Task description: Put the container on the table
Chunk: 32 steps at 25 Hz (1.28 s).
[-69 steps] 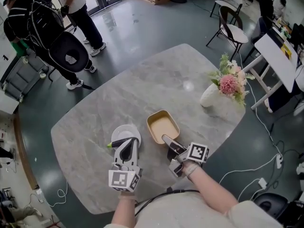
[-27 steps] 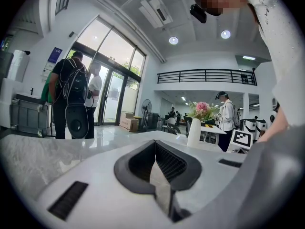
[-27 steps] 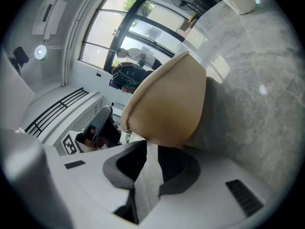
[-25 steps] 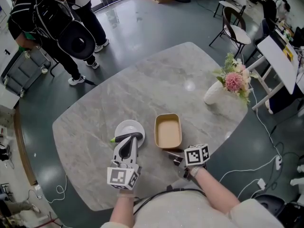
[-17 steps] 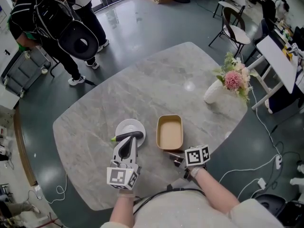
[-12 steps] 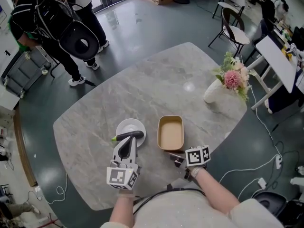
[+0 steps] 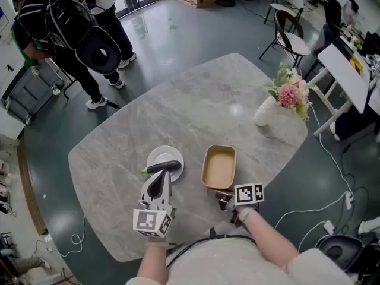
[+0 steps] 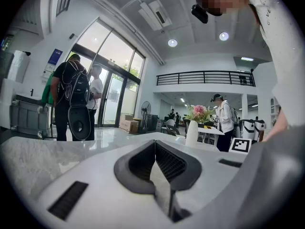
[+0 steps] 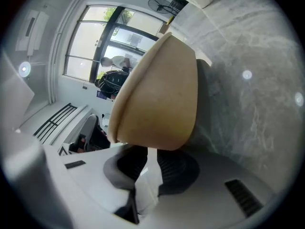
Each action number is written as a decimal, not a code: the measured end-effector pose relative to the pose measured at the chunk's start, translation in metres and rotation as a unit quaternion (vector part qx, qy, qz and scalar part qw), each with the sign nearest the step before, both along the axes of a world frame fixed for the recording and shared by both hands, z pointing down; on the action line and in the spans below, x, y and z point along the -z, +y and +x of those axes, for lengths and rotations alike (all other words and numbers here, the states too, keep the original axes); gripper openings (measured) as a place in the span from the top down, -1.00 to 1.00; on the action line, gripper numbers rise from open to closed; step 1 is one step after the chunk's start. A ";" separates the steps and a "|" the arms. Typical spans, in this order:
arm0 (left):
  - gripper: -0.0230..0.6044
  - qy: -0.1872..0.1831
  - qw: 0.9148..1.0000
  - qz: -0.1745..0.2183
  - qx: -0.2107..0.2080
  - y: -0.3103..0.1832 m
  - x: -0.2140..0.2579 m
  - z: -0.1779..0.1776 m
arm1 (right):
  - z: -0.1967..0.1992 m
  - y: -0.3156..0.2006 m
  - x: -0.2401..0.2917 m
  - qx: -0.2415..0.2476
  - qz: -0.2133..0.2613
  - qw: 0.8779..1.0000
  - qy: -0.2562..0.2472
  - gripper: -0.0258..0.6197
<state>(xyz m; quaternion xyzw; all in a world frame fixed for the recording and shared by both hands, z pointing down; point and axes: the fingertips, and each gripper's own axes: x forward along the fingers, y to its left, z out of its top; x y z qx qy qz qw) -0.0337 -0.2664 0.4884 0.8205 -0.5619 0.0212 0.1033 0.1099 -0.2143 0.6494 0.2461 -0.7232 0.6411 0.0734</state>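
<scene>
The tan, empty container (image 7: pixel 219 167) is low over the grey marble table (image 7: pixel 119 141), right of centre. My right gripper (image 7: pixel 221 193) is shut on the container's near rim. In the right gripper view the container (image 9: pixel 157 99) fills the space above the gripper (image 9: pixel 150 151), its wall pinched between the pads. Whether its base touches the table I cannot tell. My left gripper (image 7: pixel 164 170) is held still at the near edge of a white plate (image 7: pixel 169 154). In the left gripper view this gripper (image 8: pixel 154 144) has its pads together with nothing between them.
A black item with a green end (image 7: pixel 144 171) lies across the plate. A white vase of pink flowers (image 7: pixel 264 110) stands at the table's far right. People (image 7: pixel 59 28) stand beyond the far left corner. Chairs (image 7: pixel 291 28) and a white desk (image 7: pixel 350 70) are to the right.
The container, still held in my right gripper, has shifted a little to the right and turned slightly. My left gripper and the plate have stayed put.
</scene>
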 end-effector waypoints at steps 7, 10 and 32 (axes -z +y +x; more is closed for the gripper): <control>0.91 0.001 1.000 0.003 0.001 0.008 0.004 -0.006 | -0.002 -0.003 0.001 -0.071 -0.043 0.996 -0.044 0.74; 0.91 0.002 1.000 0.002 0.002 0.011 0.003 -0.008 | -0.003 -0.004 0.002 -0.091 -0.056 0.992 -0.063 0.74; 0.91 0.008 1.000 0.020 -0.021 0.021 0.010 -0.016 | -0.012 0.001 0.057 -0.029 0.124 0.991 -0.027 0.90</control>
